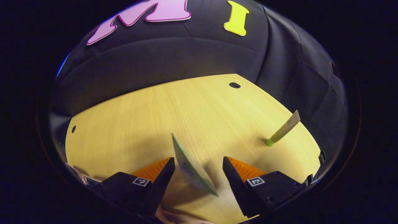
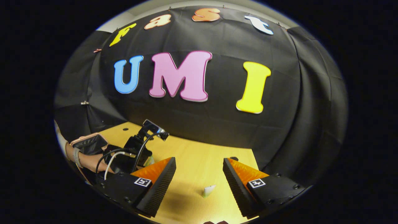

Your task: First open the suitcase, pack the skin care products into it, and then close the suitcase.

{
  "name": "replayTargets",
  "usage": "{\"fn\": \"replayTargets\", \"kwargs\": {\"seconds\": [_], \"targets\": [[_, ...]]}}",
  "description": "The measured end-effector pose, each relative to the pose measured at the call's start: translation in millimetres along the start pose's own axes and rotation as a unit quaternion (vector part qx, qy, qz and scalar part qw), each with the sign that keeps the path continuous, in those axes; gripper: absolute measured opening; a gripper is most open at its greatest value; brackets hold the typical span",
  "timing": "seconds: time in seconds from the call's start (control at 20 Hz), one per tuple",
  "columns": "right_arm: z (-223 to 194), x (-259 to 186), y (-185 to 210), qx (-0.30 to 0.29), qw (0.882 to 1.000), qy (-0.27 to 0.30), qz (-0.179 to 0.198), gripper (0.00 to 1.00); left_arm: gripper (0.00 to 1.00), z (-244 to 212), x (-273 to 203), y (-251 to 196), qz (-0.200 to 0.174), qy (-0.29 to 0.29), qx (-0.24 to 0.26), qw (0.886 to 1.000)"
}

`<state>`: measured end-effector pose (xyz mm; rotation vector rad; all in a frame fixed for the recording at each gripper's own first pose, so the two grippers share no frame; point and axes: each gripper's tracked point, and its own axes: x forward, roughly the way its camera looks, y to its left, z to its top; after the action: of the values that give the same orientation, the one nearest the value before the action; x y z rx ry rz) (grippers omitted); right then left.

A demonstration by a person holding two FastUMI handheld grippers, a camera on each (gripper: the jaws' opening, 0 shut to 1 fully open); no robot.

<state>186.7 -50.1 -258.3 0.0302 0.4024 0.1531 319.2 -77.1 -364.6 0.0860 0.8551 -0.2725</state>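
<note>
Left gripper view: the left hand-held gripper (image 1: 199, 169) at bottom centre is released, a green tube (image 1: 192, 168) tilted between its fingers, contact unclear. Another tube (image 1: 283, 128) stands tilted at right on the desk (image 1: 186, 112).

Right gripper view: the right hand-held gripper (image 2: 199, 169) is released above the desk; a small tube (image 2: 208, 190) sits bottom centre. At lower left, a pink suitcase (image 2: 89, 143) lies behind a hand (image 2: 90, 161).

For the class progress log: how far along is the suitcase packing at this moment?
Done: the pink suitcase looks open. In hand: the left tongs stand open around a flat green tube, not gripping it. Left: that tube, the standing tube on the table, then closing the suitcase.
</note>
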Motion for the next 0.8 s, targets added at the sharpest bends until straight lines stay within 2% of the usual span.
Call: {"fn": "replayTargets", "kwargs": {"seconds": [0.05,0.15,0.2,0.3,0.4,0.45,0.55,0.6,0.7,0.75,0.8], "targets": [[-14.6,3.6,-4.3,0.004,1.0,0.012,0.0,0.96,0.94,2.0,-6.8,5.3,0.015,0.005,0.002,1.0],[-40.7,15.0,-13.2,0.019,0.999,0.032,-0.001,0.96,0.41,1.5,6.4,-2.7,-0.006,0.0,-0.008,1.0],[-60.8,24.4,-16.5,0.028,0.998,0.049,-0.002,0.96,0.37,5.3,-6.8,-11.6,-0.022,-0.005,-0.014,1.0],[-100.1,43.0,-21.6,0.048,0.995,0.09,0.0,0.97,0.36,10.7,-27.5,-17.0,-0.027,-0.016,-0.011,0.999],[-139.0,60.4,-23.2,0.076,0.988,0.131,0.0,0.97,0.35,18.6,-53.2,-19.2,-0.03,-0.028,-0.014,0.999],[-157.7,67.9,-23.1,0.088,0.984,0.155,-0.001,0.97,0.38,20.4,-65.2,-18.4,-0.033,-0.032,-0.02,0.999],[-181.1,87.8,-22.1,0.107,0.977,0.183,-0.003,0.93,0.31,26.0,-96.4,-13.2,-0.03,-0.039,-0.03,0.998],[-191.4,97.8,-22.4,0.111,0.974,0.196,-0.007,0.98,0.35,26.0,-111.5,-7.4,-0.023,-0.043,-0.032,0.998],[-209.6,106.5,-20.5,0.116,0.968,0.224,-0.01,0.99,0.34,20.6,-137.9,16.5,0.008,-0.047,-0.039,0.998],[-207.0,108.4,-25.6,0.11,0.969,0.219,-0.031,0.64,0.35,10.9,-151.4,28.3,0.02,-0.04,-0.046,0.998],[-206.2,105.5,-24.8,0.105,0.97,0.218,-0.031,0.29,0.38,-3.3,-162.7,40.5,0.031,-0.027,-0.052,0.998]]}}
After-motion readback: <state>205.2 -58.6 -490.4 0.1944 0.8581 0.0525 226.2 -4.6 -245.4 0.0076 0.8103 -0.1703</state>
